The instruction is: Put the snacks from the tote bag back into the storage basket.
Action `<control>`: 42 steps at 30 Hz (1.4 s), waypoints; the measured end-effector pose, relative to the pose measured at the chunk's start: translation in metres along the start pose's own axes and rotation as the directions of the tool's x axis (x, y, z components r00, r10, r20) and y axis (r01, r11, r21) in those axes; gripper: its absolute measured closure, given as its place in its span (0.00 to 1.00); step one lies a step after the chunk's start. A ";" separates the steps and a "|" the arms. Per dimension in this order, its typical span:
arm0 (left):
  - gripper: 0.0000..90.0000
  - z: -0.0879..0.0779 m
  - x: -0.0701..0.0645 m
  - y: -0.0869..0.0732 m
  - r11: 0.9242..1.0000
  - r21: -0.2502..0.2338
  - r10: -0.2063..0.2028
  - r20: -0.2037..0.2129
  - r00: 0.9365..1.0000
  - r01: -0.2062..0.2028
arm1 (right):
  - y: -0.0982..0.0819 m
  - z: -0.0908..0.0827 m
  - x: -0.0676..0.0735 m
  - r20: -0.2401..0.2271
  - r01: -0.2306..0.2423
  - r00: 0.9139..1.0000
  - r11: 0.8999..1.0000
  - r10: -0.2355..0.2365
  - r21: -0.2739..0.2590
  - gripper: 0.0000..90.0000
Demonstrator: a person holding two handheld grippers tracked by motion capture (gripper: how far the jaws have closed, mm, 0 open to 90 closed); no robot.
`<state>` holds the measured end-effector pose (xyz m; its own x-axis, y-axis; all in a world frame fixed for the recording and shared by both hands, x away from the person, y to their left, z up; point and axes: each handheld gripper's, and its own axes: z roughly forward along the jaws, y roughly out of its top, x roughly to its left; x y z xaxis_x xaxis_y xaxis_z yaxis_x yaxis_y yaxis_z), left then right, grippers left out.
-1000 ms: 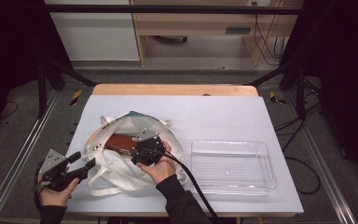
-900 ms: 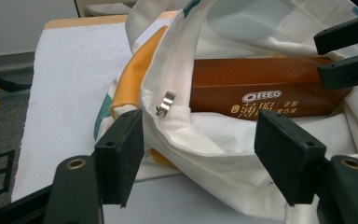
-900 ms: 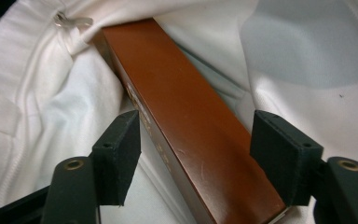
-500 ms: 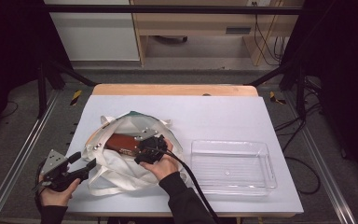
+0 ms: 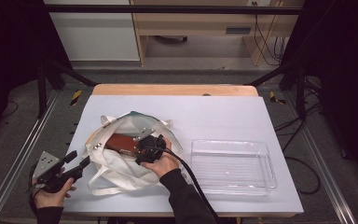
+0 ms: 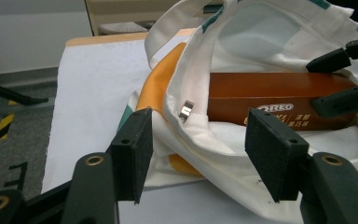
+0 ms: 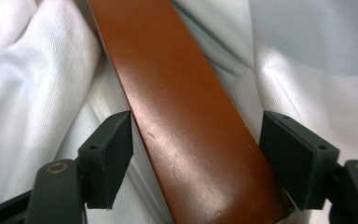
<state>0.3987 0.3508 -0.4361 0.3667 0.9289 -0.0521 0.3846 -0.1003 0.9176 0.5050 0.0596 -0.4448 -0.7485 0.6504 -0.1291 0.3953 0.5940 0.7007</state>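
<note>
A white tote bag (image 5: 121, 175) lies on the table's left half with a long brown Oreo box (image 5: 120, 142) in its open mouth. My right gripper (image 5: 145, 148) reaches into the bag. Its jaws have just been opening and now straddle the box (image 7: 168, 70) without clamping it, so the right gripper (image 7: 196, 140) is open. At the bag's near-left corner, my left gripper (image 5: 78, 157) has just been closing. The left gripper (image 6: 198, 135) still stands wide, with the bag's folded rim (image 6: 186, 140) loose between the pads. Beyond it are the box (image 6: 279, 91) and the right gripper (image 6: 328, 81).
A clear plastic tray (image 5: 270, 163) sits empty on the right of the white tabletop (image 5: 214, 112). The right gripper's black cable (image 5: 191, 179) runs back along the forearm. A metal snap (image 6: 186, 111) shows on the bag's rim.
The right hand has shifted a little at the bag's mouth over the box. The left hand has kept its place by the bag's corner.
</note>
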 end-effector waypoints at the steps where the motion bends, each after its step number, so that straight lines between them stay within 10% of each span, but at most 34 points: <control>1: 0.46 0.001 0.000 0.000 1.000 0.015 -0.010 0.005 1.000 0.010 | 0.001 -0.001 0.000 0.002 0.001 1.000 1.000 -0.001 0.012 0.32; 32: 0.41 0.009 -0.005 -0.002 0.997 0.076 0.009 0.053 0.999 -0.013 | 0.014 -0.011 0.004 -0.077 0.140 0.988 0.985 -0.132 0.098 0.46; 42: 0.41 0.009 -0.005 -0.002 0.997 0.079 0.008 0.052 0.999 -0.012 | 0.033 -0.036 0.009 -0.107 0.094 0.991 0.989 -0.082 0.117 0.48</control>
<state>0.4037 0.3430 -0.4411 0.4132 0.9083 -0.0652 0.4458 -0.1393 0.8842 0.4918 0.0680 -0.3979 -0.8313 0.5449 -0.1100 0.3822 0.7039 0.5986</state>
